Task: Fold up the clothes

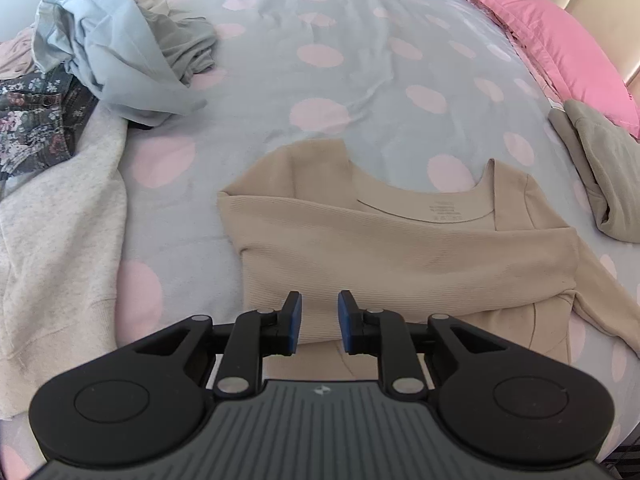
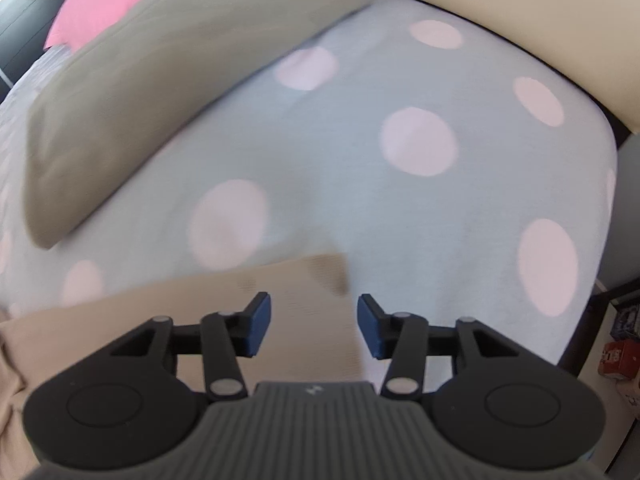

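Left gripper [image 1: 319, 322] narrowly parted over beige top [image 1: 400, 248], right gripper [image 2: 314, 326] wider, seemingly empty, blurred view

A dotted bedsheet [image 1: 360, 92] meets a cream headboard [image 2: 500, 12], with perhaps dark shelving [image 2: 24, 20] beyond.

Printed neck label inside beige top [image 1: 400, 248], lettering too small to read

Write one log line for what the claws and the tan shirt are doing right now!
left claw: open, over tan shirt | right claw: open, over shirt edge | shirt: partly folded, flat on dotted bed sheet
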The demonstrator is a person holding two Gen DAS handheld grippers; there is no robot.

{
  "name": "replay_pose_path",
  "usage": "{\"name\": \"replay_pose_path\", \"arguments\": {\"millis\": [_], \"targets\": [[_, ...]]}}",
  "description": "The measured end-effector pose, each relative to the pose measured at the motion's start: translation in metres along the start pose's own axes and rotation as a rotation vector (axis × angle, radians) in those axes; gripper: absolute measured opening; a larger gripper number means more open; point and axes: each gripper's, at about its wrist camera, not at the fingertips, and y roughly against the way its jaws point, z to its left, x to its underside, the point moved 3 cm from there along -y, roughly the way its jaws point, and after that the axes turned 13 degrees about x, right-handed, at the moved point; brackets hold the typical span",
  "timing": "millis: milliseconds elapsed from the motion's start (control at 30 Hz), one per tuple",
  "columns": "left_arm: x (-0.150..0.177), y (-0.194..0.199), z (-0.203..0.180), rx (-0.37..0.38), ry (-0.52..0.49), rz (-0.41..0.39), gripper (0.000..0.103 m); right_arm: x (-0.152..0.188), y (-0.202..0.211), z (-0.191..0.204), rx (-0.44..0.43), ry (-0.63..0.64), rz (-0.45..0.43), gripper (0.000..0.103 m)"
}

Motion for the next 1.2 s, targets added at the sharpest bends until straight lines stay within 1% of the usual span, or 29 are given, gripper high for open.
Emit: {"name": "replay_pose_path", "arguments": {"millis": [67, 167, 200, 233, 267, 300, 333, 400, 533, 567, 667, 767, 1067, 1200], "targets": [[0.0, -0.003, -0.002, -0.004, -0.002, 0.003, 0.019, 0.0, -0.011, -0.008, 0.005, -0.018, 0.026, 0.05], [0.001, -0.006, -0.001, -0.01, 0.002, 0.009, 0.019, 0.001, -0.019, -0.007, -0.015, -0.035, 0.045, 0.048], [0.002, -0.007, 0.0, -0.013, 0.003, 0.013, 0.019, 0.002, -0.021, -0.006, -0.022, -0.04, 0.05, 0.043], [0.003, -0.009, 0.001, -0.017, 0.004, 0.016, 0.019, 0.002, -0.022, -0.004, -0.02, -0.039, 0.052, 0.036], [0.003, -0.009, 0.002, -0.021, 0.005, 0.019, 0.019, 0.002, -0.023, -0.001, -0.018, -0.034, 0.051, 0.03], [0.004, -0.01, 0.003, -0.023, 0.006, 0.022, 0.019, 0.002, -0.023, 0.002, -0.023, -0.03, 0.051, 0.016], [0.004, -0.009, 0.004, -0.025, 0.007, 0.024, 0.019, 0.001, -0.021, 0.004, -0.031, -0.026, 0.05, 0.005], [0.005, -0.007, 0.006, -0.026, 0.009, 0.022, 0.019, 0.001, -0.017, 0.008, -0.047, -0.019, 0.05, 0.004], [0.004, -0.002, 0.008, -0.019, 0.013, 0.016, 0.019, -0.002, 0.012, 0.018, -0.112, -0.017, 0.005, 0.004], [0.004, -0.001, 0.007, -0.019, 0.014, 0.015, 0.019, -0.003, 0.022, 0.023, -0.134, -0.01, -0.012, 0.004], [0.004, 0.0, 0.006, -0.021, 0.017, 0.017, 0.019, -0.002, 0.062, 0.05, -0.248, 0.039, -0.068, 0.004], [0.004, 0.003, 0.006, -0.013, 0.014, 0.018, 0.019, 0.005, 0.102, 0.088, -0.347, 0.113, -0.11, 0.004], [-0.001, 0.017, 0.008, 0.018, 0.026, -0.016, 0.019, 0.054, 0.226, 0.219, -0.616, 0.356, -0.194, 0.004], [-0.005, 0.019, 0.012, 0.031, 0.022, -0.012, 0.019, 0.091, 0.276, 0.278, -0.697, 0.451, -0.199, 0.004]]}}
